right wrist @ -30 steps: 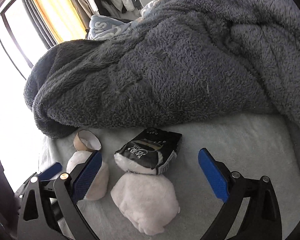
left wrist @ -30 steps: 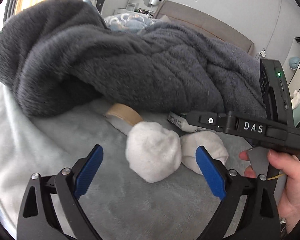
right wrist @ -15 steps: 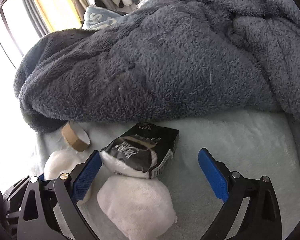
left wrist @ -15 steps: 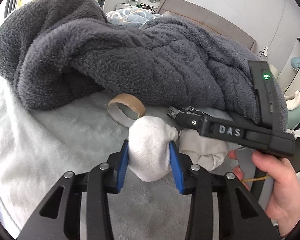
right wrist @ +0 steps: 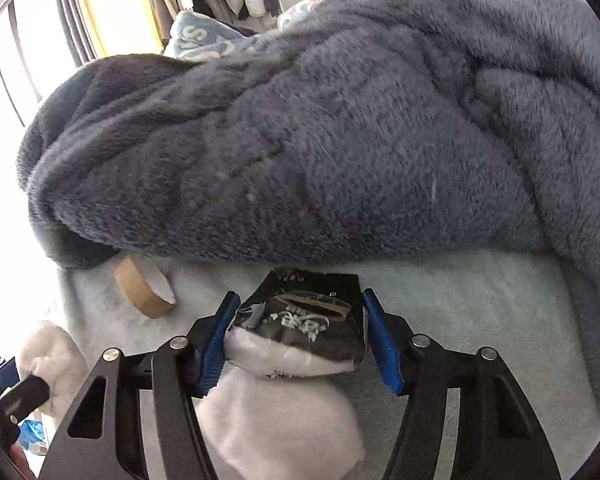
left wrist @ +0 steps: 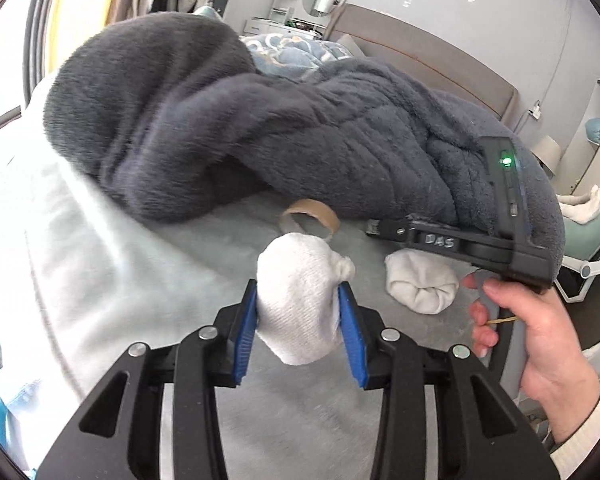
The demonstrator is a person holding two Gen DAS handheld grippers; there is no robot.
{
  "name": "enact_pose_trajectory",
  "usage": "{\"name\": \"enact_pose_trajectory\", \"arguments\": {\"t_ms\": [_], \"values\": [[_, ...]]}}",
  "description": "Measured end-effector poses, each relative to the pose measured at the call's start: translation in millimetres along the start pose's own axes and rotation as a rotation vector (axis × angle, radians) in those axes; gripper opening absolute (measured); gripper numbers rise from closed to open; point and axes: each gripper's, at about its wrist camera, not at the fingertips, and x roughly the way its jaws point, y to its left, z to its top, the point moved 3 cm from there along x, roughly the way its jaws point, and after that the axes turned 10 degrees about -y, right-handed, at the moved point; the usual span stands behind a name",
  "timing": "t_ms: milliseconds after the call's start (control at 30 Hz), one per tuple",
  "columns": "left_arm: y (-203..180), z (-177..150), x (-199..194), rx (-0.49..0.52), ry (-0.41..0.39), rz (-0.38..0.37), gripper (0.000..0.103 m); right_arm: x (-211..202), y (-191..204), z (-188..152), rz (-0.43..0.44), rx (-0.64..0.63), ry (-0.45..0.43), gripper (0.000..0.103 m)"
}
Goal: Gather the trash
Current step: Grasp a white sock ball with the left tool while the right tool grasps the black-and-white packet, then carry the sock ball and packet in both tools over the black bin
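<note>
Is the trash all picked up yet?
Not yet. The left gripper holds a white wad and the right gripper pinches the black wrapper. Left on the bed: the cardboard tape ring and another white wad. Nothing binned is visible.

We saw strong daylight pour in from the window (right wrist: 24,60) at left — blown out to white there. The grey blanket (left wrist: 260,140) was smeared with motion blur, and both fisheye views bent hard toward dark corners.
</note>
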Motion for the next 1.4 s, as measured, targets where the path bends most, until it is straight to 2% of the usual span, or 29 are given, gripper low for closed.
{"name": "enact_pose_trajectory", "arguments": {"t_ms": [200, 367, 533, 667, 767, 967, 1233, 1400], "values": [[23, 1, -23, -0.021, -0.014, 0.062, 0.042, -17, 15, 4, 0.010, -0.086, -0.004, 0.057], [35, 0, -44, -0.037, -0.037, 0.093, 0.042, -42, 20, -1, 0.042, -0.100, -0.030, 0.056], [39, -5, -69, -0.028, -0.057, 0.135, 0.042, -58, 34, -10, 0.102, -0.097, -0.062, 0.056], [46, -15, -88, -0.066, -0.076, 0.165, 0.042, -71, 50, -25, 0.134, -0.124, -0.078, 0.056], [51, -27, -100, -0.072, -0.079, 0.197, 0.042, -88, 63, -36, 0.194, -0.131, -0.115, 0.056], [65, -53, -122, -0.109, -0.052, 0.258, 0.042, -115, 92, -60, 0.277, -0.154, -0.108, 0.056], [83, -93, -132, -0.150, 0.025, 0.309, 0.042, -151, 121, -86, 0.335, -0.142, -0.122, 0.056], [107, -122, -140, -0.207, 0.089, 0.361, 0.042, -161, 153, -99, 0.393, -0.178, -0.115, 0.056]]}}
